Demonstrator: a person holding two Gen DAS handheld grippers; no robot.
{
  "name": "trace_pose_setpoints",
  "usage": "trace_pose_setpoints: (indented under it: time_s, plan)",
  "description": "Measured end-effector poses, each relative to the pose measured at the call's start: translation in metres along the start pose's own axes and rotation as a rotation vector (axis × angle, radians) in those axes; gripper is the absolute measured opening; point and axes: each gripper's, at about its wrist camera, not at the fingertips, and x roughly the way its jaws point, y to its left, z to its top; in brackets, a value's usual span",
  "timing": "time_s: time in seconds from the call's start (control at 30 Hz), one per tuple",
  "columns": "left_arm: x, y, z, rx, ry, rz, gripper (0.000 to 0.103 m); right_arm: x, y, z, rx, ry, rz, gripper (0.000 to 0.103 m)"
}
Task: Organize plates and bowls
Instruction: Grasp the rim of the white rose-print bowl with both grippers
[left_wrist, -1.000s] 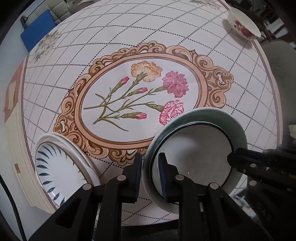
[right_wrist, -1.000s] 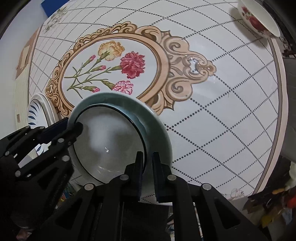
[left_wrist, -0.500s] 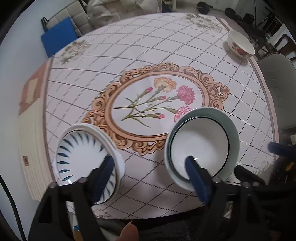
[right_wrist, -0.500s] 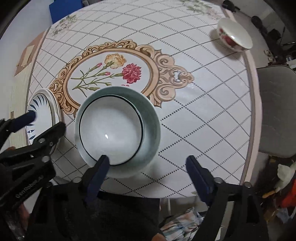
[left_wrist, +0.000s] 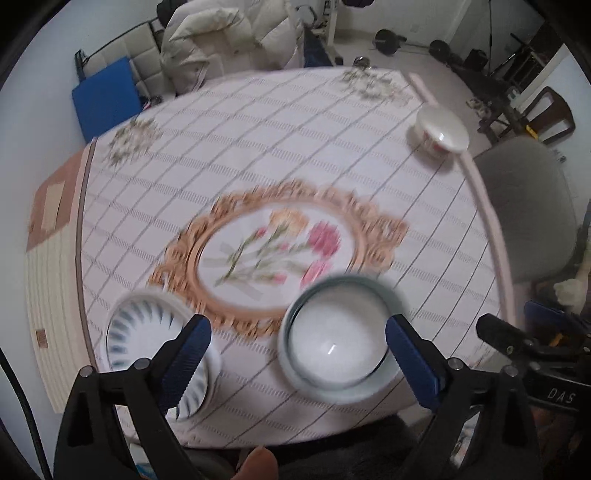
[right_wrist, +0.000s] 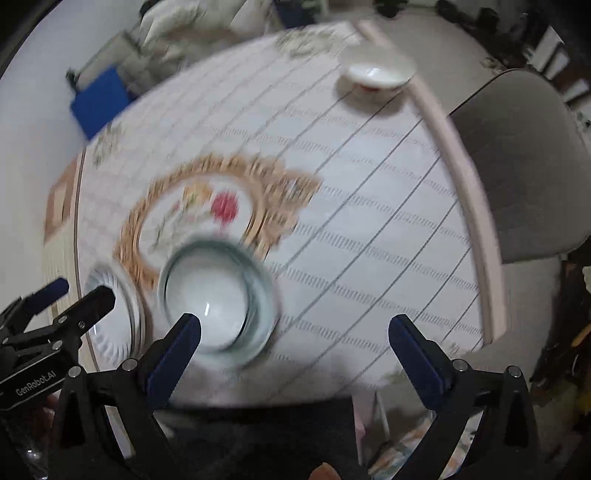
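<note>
A pale green bowl (left_wrist: 338, 338) with a white inside stands on the round table near its front edge; it also shows in the right wrist view (right_wrist: 218, 295). A white bowl with blue leaf strokes (left_wrist: 151, 339) stands to its left, also in the right wrist view (right_wrist: 114, 314). A white bowl with red flowers (left_wrist: 441, 134) sits at the far right edge, also in the right wrist view (right_wrist: 378, 74). My left gripper (left_wrist: 295, 354) is wide open and empty, raised above the front edge. My right gripper (right_wrist: 293, 345) is wide open and empty, likewise raised.
The table wears a floral cloth with an ornate oval frame (left_wrist: 280, 251). A grey chair (left_wrist: 528, 206) stands at the right of the table, a blue cushion (left_wrist: 105, 96) and a pile of bedding behind it. Both views are motion-blurred.
Both grippers, shut on the green bowl's rim a second ago, opened, let it go and have pulled back and up from the table.
</note>
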Motion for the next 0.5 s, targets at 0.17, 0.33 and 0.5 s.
trace_pose_setpoints:
  time_s: [0.17,0.33,0.5]
  plan:
    - [0.012,-0.049,0.086,0.046,-0.027,0.015,0.097,-0.009,-0.054,0.082,0.033,-0.109,-0.023,0.103]
    - [0.06,-0.101,0.176,0.057,0.021,-0.01,0.097,0.029,-0.121,0.177,0.146,-0.053,0.024,0.103]
    - [0.136,-0.146,0.249,0.08,0.135,-0.079,0.097,0.084,-0.167,0.25,0.203,0.034,0.104,0.103]
